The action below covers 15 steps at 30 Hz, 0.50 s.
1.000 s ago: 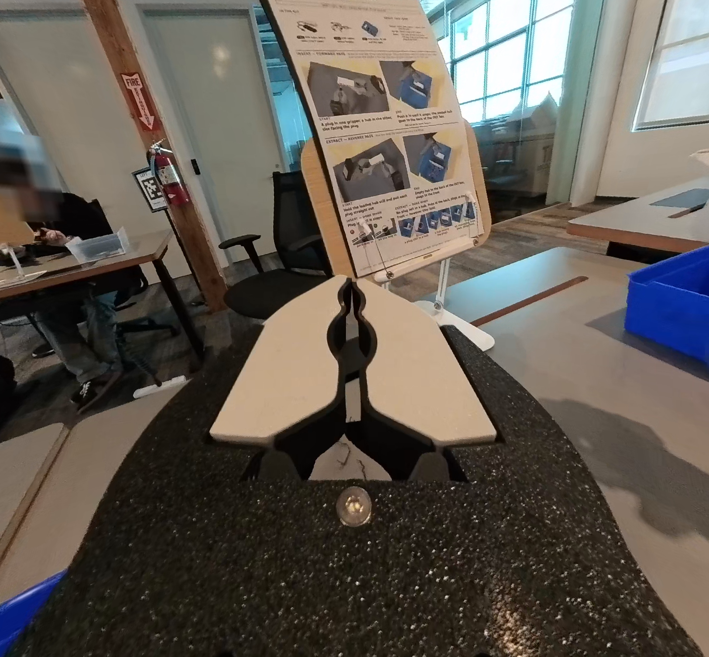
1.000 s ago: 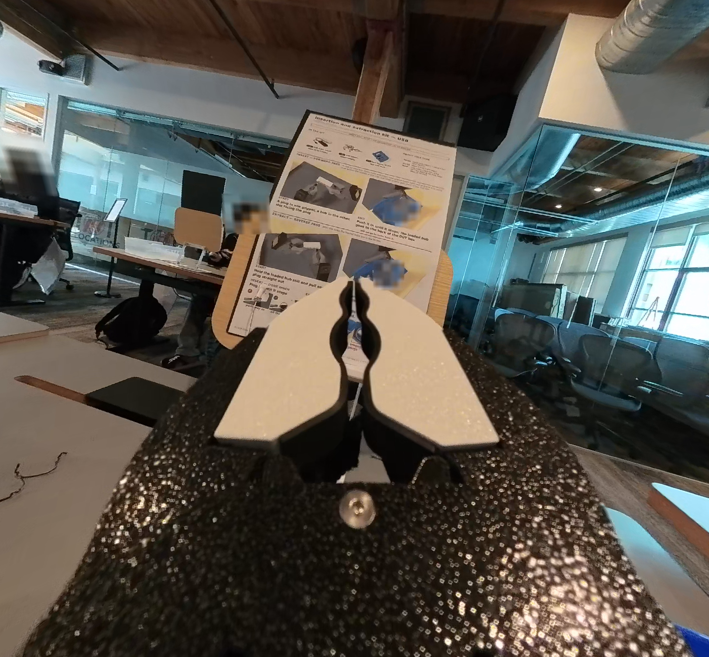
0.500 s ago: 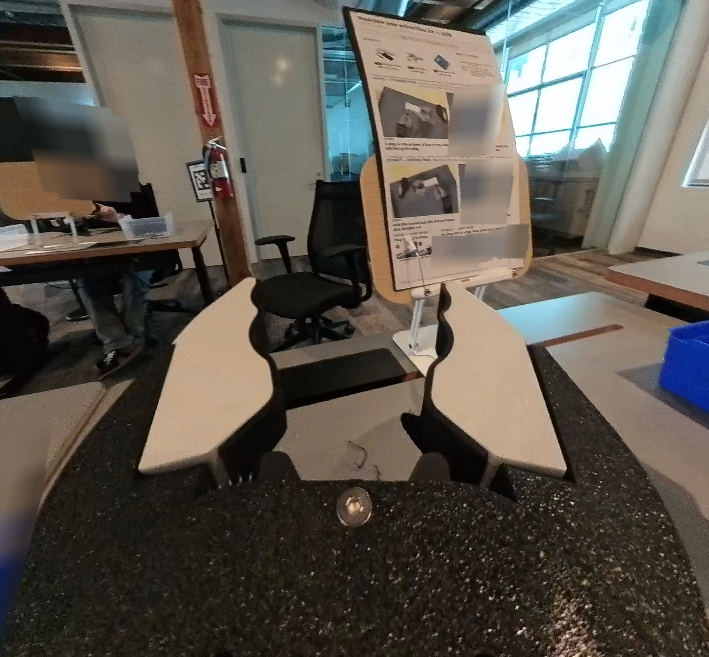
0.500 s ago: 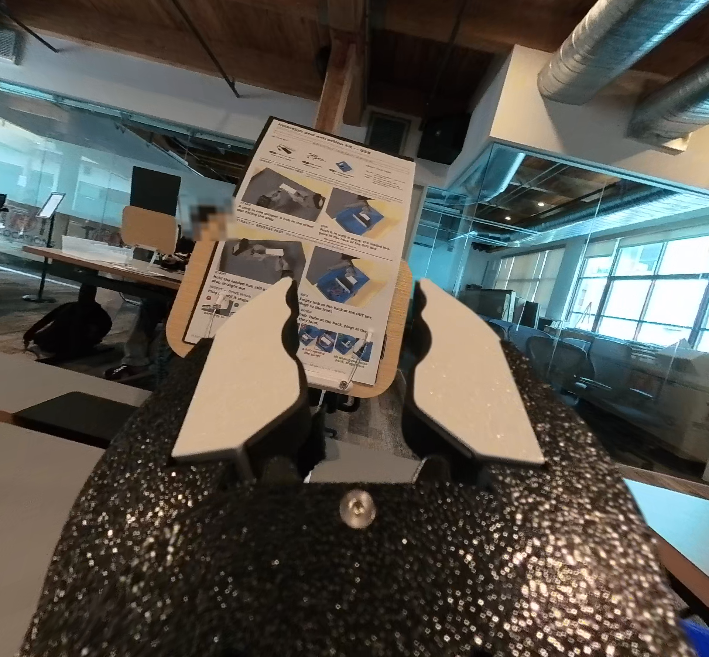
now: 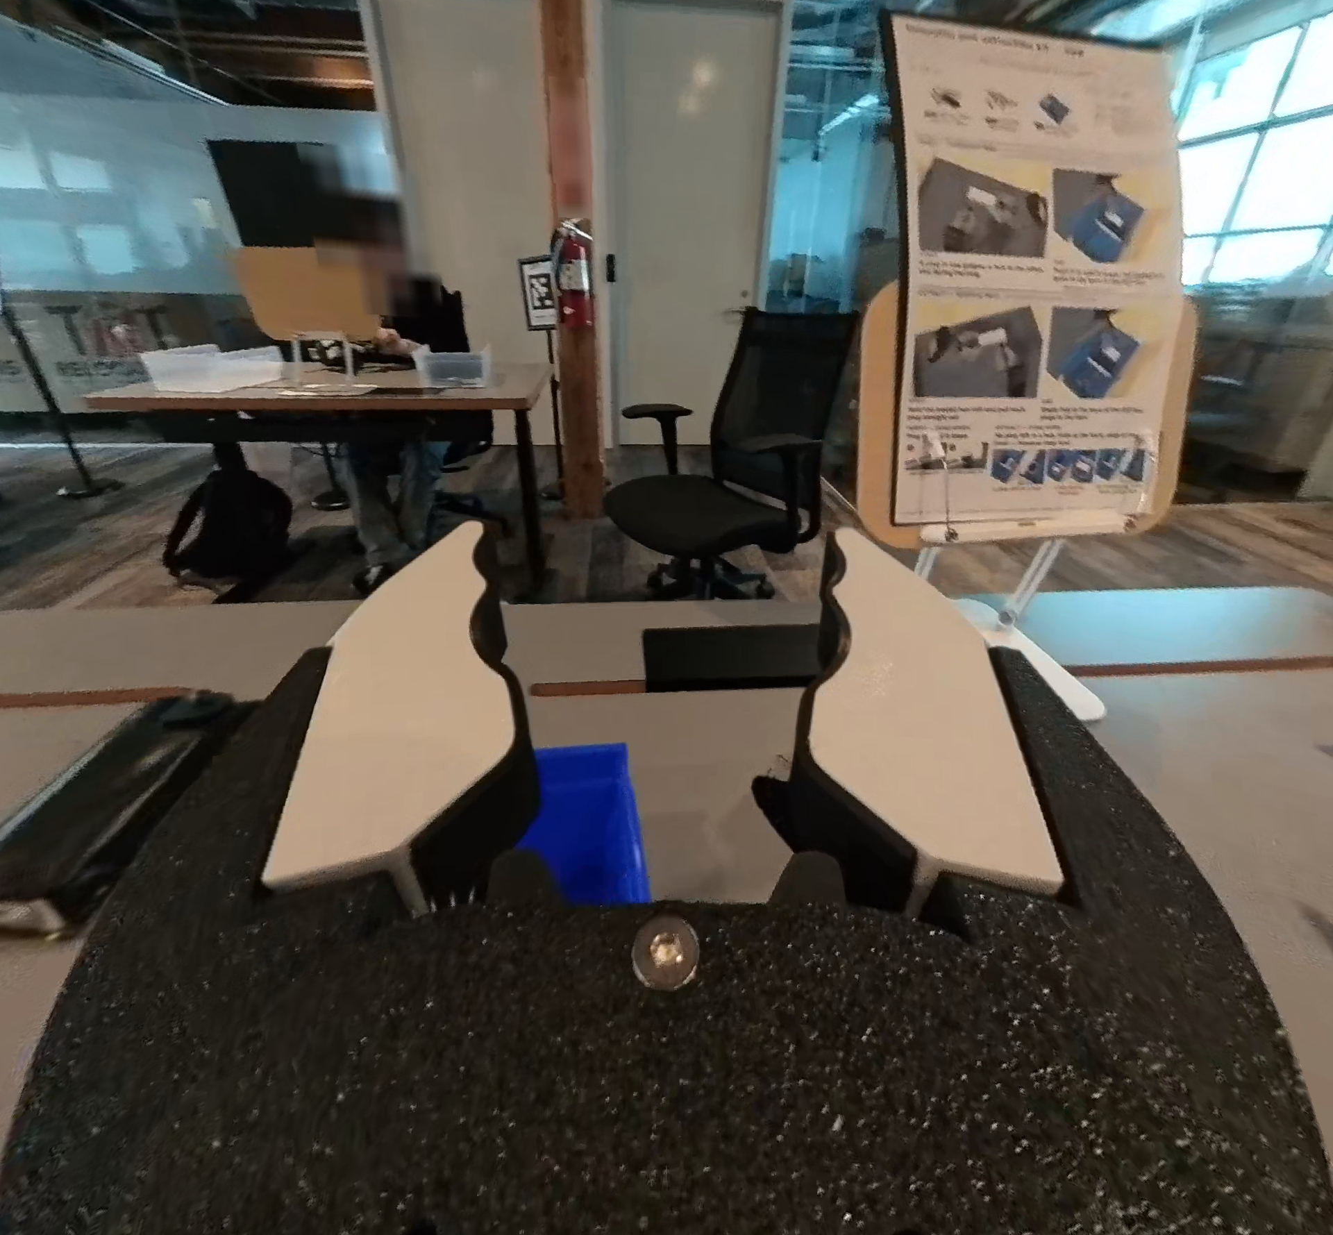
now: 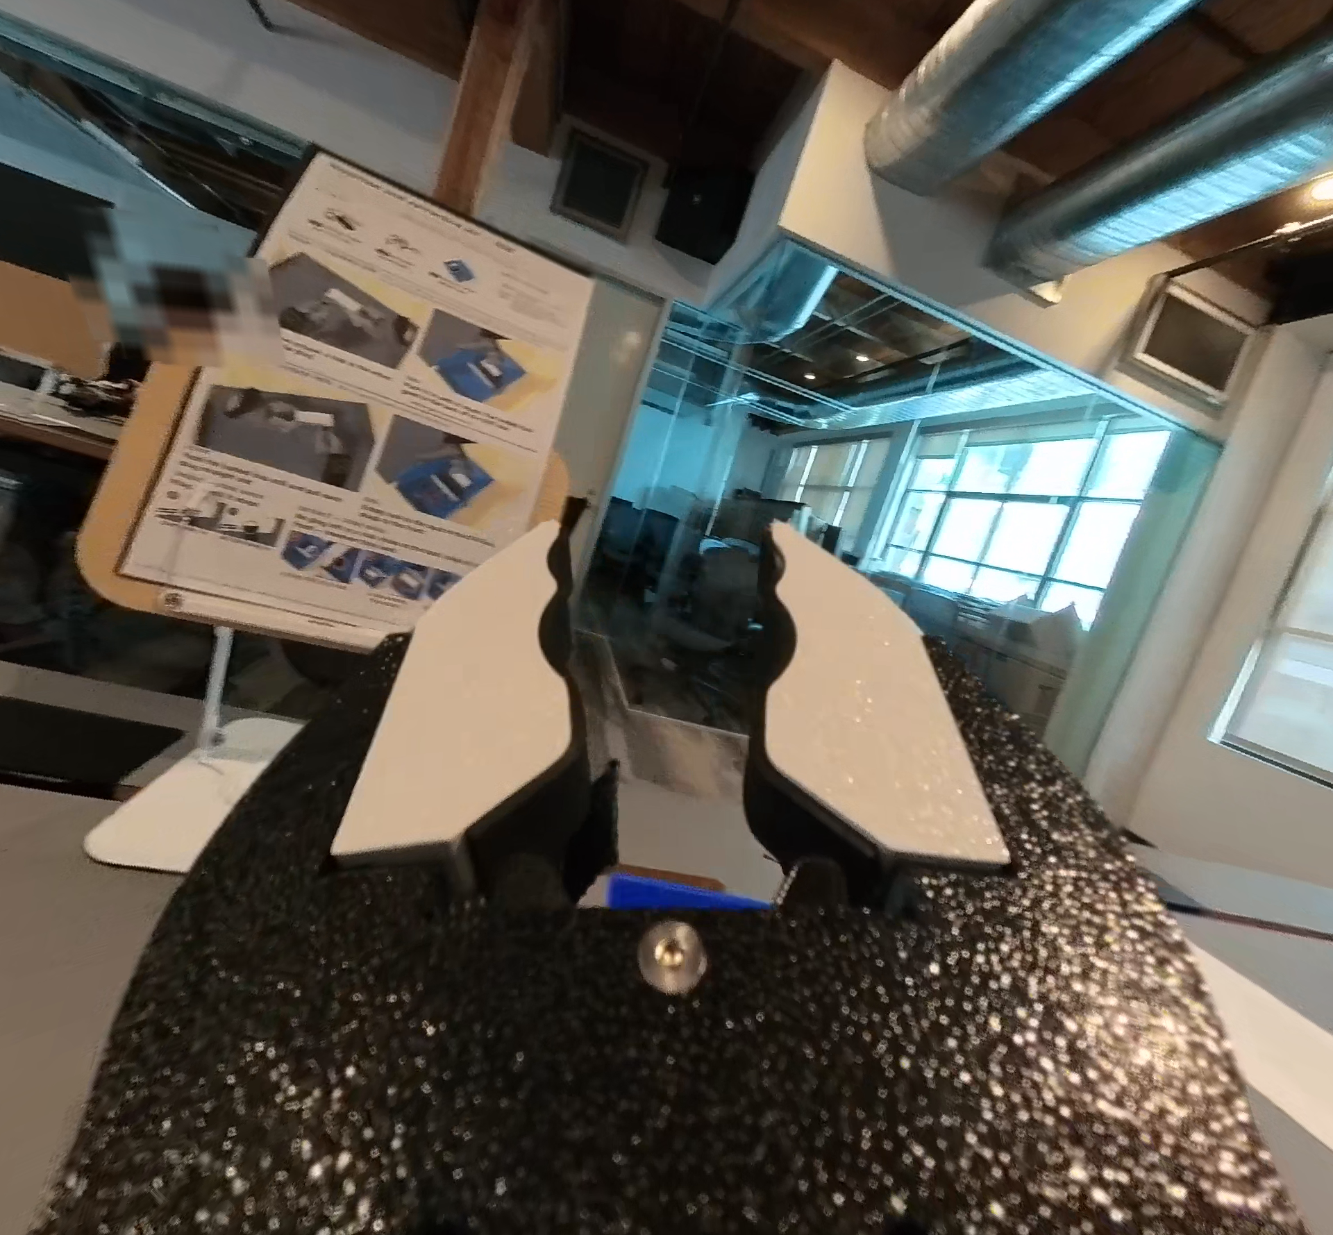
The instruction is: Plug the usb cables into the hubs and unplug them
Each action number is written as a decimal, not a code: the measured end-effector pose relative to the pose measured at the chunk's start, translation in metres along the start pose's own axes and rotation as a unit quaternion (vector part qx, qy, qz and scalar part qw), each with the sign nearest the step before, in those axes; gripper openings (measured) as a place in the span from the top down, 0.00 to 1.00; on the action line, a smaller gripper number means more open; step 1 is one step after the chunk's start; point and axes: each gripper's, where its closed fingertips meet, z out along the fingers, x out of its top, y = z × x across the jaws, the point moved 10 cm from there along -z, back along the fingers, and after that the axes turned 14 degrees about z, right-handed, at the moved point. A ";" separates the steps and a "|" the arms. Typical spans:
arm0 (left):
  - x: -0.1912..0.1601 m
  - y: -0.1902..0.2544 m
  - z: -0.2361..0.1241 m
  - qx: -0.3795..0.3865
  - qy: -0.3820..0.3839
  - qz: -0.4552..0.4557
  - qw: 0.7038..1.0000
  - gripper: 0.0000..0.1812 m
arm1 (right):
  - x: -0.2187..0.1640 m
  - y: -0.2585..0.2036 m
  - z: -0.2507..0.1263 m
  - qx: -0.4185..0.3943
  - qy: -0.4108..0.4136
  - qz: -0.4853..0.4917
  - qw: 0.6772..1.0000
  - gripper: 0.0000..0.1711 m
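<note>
No usb cable or hub shows in either view. My left gripper (image 5: 653, 544) is open and empty, held above the grey table (image 5: 707, 760). A blue bin (image 5: 584, 818) shows low between its fingers. My right gripper (image 6: 667, 537) is open and empty, tilted upward toward the ceiling. A sliver of a blue bin (image 6: 678, 892) shows at the base of its fingers.
An instruction sheet on a wooden stand (image 5: 1024, 263) stands on the table at the right, also in the right wrist view (image 6: 361, 428) at the left. A black pad (image 5: 728, 648) lies ahead. A dark flat object (image 5: 86, 811) lies left. A person sits at a far desk (image 5: 317, 392); an office chair (image 5: 728, 472) stands beyond the table.
Both grippers went from shut to open. The left view swung left, so the stand moved to the right and a blue bin came in below. The right view swung right and tilted.
</note>
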 end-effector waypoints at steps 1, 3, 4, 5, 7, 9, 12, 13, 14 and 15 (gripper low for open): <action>0.002 -0.004 -0.009 0.010 0.003 -0.002 1.000 0.53 | 0.006 0.009 -0.008 -0.010 0.000 -0.007 1.000 0.72; 0.006 -0.012 -0.026 0.033 0.008 -0.006 0.999 0.53 | 0.016 0.026 -0.024 -0.029 -0.002 -0.022 0.999 0.72; 0.007 -0.014 -0.034 0.042 0.010 -0.005 0.999 0.54 | 0.019 0.034 -0.032 -0.037 -0.005 -0.030 0.999 0.72; 0.009 -0.016 -0.042 0.047 0.013 -0.005 0.999 0.54 | 0.020 0.042 -0.040 -0.045 -0.010 -0.040 0.998 0.72; 0.013 -0.018 -0.055 0.050 0.020 -0.001 0.999 0.53 | 0.020 0.058 -0.056 -0.060 -0.026 -0.054 0.996 0.72; 0.013 -0.019 -0.067 0.050 0.018 0.012 0.999 0.54 | 0.014 0.075 -0.071 -0.072 -0.053 -0.064 0.994 0.71; 0.003 -0.021 -0.084 0.054 -0.002 0.043 0.998 0.54 | 0.002 0.098 -0.094 -0.081 -0.103 -0.075 0.988 0.69; -0.003 -0.022 -0.090 0.056 -0.004 0.052 0.997 0.54 | -0.002 0.104 -0.102 -0.076 -0.118 -0.075 0.987 0.68; -0.009 -0.022 -0.097 0.055 -0.004 0.058 0.997 0.54 | -0.006 0.109 -0.110 -0.062 -0.132 -0.072 0.987 0.69; -0.015 -0.022 -0.103 0.053 -0.009 0.056 0.997 0.55 | -0.011 0.112 -0.116 -0.043 -0.147 -0.065 0.986 0.68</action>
